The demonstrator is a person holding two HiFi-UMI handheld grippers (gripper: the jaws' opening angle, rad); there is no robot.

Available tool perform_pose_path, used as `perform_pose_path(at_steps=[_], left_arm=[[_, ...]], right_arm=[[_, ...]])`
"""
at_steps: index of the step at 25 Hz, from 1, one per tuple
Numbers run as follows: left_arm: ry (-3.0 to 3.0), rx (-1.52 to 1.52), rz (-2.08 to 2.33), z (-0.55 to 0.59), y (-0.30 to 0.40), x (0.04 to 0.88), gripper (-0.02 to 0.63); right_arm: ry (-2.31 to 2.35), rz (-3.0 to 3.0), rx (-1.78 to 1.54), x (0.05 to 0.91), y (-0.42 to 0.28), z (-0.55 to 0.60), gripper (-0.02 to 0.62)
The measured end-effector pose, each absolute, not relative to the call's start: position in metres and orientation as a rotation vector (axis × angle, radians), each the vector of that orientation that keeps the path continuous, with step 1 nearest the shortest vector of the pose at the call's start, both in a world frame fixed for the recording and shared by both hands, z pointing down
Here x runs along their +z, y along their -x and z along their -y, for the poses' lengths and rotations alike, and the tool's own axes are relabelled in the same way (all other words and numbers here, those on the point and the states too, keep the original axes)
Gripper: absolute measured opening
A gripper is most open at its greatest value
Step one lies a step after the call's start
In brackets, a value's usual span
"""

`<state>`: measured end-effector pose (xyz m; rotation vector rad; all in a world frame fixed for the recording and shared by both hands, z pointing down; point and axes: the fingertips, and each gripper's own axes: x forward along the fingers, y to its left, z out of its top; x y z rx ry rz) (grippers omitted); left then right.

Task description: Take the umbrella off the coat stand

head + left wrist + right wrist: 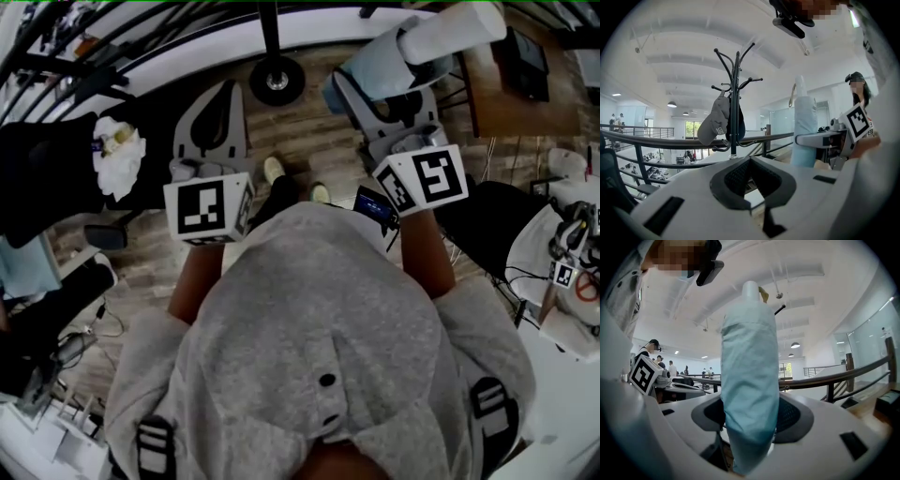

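Observation:
My right gripper (750,427) is shut on a folded light-blue umbrella (750,380), which stands upright with its white end (750,288) on top. In the head view the same umbrella (380,64) rises out of the right gripper (394,92) toward the camera. The black coat stand (735,93) is ahead of my left gripper (752,187), whose jaws are closed with nothing between them. The umbrella (805,126) hangs clear of the stand, to its right. The stand's round base (275,81) lies on the wooden floor beyond both grippers, with the left gripper (221,98) to its left.
A grey cap (714,124) and a dark item hang on the stand. A dark metal railing (670,143) runs behind it. A black chair with a white cloth (117,159) stands at the left. A wooden desk (525,103) is at the right, and a white table with cables (572,253) lies further right.

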<state>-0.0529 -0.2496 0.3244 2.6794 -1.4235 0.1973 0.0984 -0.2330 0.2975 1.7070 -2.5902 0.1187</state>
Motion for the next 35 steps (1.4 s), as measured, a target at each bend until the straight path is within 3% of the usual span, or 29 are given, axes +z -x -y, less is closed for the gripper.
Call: perform_pose_path(at_steps=[17,35], left_arm=[[-2.688,0.197,1.535,0.096,-0.017,0.301,0.012],[-2.689,0.212,1.555,0.03,0.007,0.317,0.012]], right_arm=[[-1.689,2.658,0.094,0.286,-0.177,0.084,0.281],[-1.666,2.652,0.102,0.302,-0.15,0.021,0.281]])
